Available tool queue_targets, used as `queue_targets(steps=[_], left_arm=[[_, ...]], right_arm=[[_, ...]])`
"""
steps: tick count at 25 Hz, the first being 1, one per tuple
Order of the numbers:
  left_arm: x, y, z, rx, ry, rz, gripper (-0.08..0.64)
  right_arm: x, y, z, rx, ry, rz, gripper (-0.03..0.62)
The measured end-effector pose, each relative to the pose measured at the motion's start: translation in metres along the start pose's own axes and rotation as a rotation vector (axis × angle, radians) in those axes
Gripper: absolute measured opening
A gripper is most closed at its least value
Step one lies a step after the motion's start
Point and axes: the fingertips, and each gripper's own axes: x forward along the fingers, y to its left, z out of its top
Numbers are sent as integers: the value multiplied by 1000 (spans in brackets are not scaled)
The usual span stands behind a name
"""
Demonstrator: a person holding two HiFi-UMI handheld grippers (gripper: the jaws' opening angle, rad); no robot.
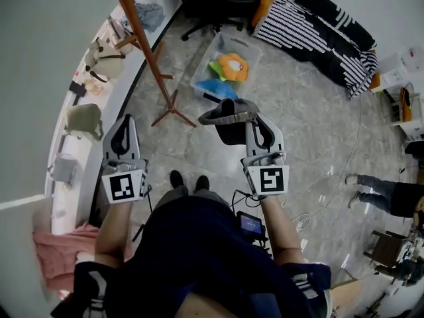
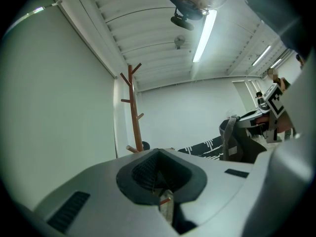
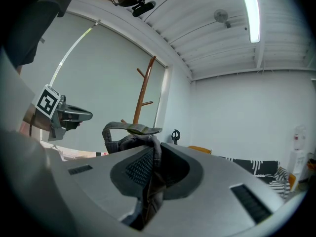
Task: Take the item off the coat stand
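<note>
The wooden coat stand [image 1: 149,52] rises from the tiled floor ahead and to the left; it also shows as a bare pole with pegs, the coat stand [image 2: 132,107] in the left gripper view and the coat stand [image 3: 144,93] in the right gripper view. A dark grey bag [image 1: 228,119] hangs clear of the stand, its strap pinched in my right gripper [image 1: 254,119], which is shut on it. The bag's strap [image 3: 150,147] runs between the jaws of my right gripper [image 3: 150,181]. My left gripper [image 1: 126,121] is level beside it, shut and holding nothing.
A clear plastic bin [image 1: 211,48] with soft toys sits beyond the stand's base. A striped blanket [image 1: 318,25] and an office chair [image 1: 212,5] lie further back. A white shelf [image 1: 69,148] with bags lines the left wall. A person's legs [image 1: 377,191] are at the right.
</note>
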Motion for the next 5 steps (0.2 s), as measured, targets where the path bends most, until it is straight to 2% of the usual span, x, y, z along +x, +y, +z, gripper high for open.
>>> queue_targets(steps=[5], left_arm=[[-1,-1,0,-1,4,3,23]], right_arm=[[0,1,1,-7,-6,3,38]])
